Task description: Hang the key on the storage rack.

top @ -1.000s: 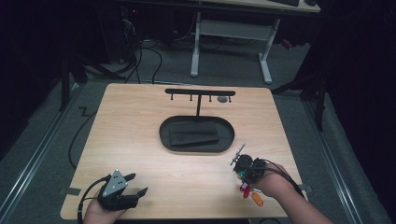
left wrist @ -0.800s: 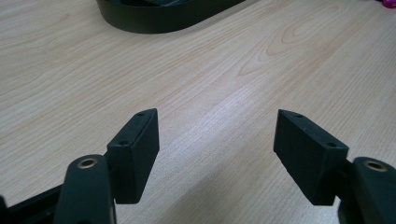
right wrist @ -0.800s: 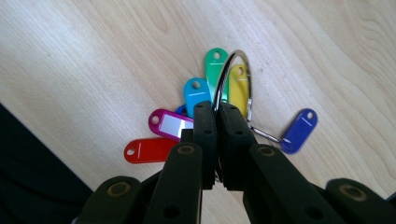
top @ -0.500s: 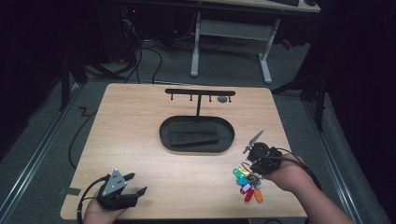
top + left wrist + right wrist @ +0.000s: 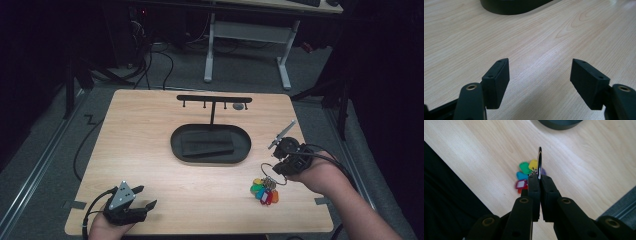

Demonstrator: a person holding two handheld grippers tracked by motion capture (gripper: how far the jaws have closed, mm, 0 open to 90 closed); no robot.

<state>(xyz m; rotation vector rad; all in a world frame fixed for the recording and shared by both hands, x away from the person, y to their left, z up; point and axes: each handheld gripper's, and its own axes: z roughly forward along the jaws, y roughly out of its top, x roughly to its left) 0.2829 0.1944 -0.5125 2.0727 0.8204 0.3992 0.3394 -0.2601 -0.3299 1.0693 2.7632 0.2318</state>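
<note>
Centre of table (image 5: 150,150): the black oval tray (image 5: 210,145) lies here, low-walled; its post carries a crossbar rack (image 5: 214,99) toward 12 o'clock, blocking any level pass there.
9 o'clock side: bare wood from the tray to the edge, open for my left gripper (image 5: 142,197), whose jaws stand wide over bare board.
3 o'clock side: my right gripper (image 5: 272,172) hangs in the strip between tray and edge, clamped on the key ring (image 5: 539,163); the coloured tags (image 5: 264,191) rest just below.
6 o'clock front: open wood between my two hands.
</note>
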